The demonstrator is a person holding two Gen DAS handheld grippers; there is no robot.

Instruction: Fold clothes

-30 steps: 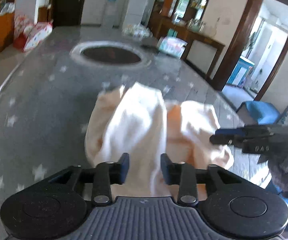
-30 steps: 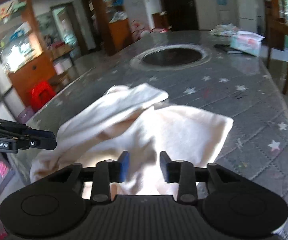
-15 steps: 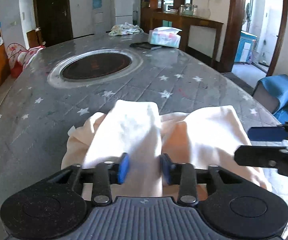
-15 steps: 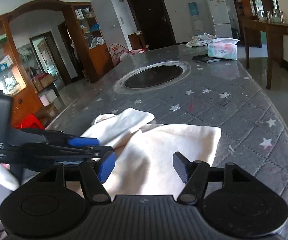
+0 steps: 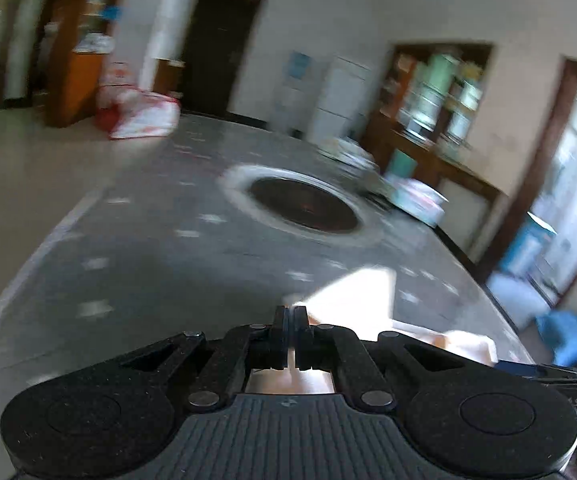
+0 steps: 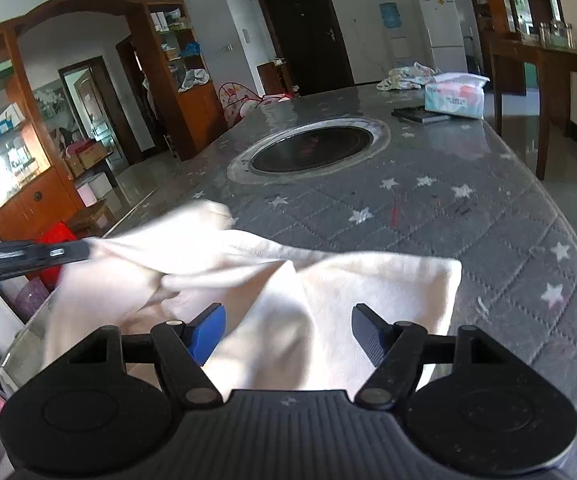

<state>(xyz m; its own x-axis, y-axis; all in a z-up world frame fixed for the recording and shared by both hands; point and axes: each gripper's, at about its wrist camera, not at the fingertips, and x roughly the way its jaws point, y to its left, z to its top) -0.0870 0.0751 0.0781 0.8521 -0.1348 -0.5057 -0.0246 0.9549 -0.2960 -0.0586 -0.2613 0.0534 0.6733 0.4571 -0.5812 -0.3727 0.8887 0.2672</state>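
Drawing a sleeve sideways: at left, the left gripper [image 6: 84, 250] is clamped on a pinch of the cream garment [image 6: 328, 304], its jaws having just closed; the cloth lies bunched at the near edge of the star-quilted table [image 6: 468, 216]. At right, the right gripper [image 6: 284, 330] hovers spread above the cloth, grasping nothing. Pull low and steadily, keeping fabric flat

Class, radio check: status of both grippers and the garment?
Left gripper shut on cream garment, pulling it taut. Right gripper open above the garment. Nothing in the way.
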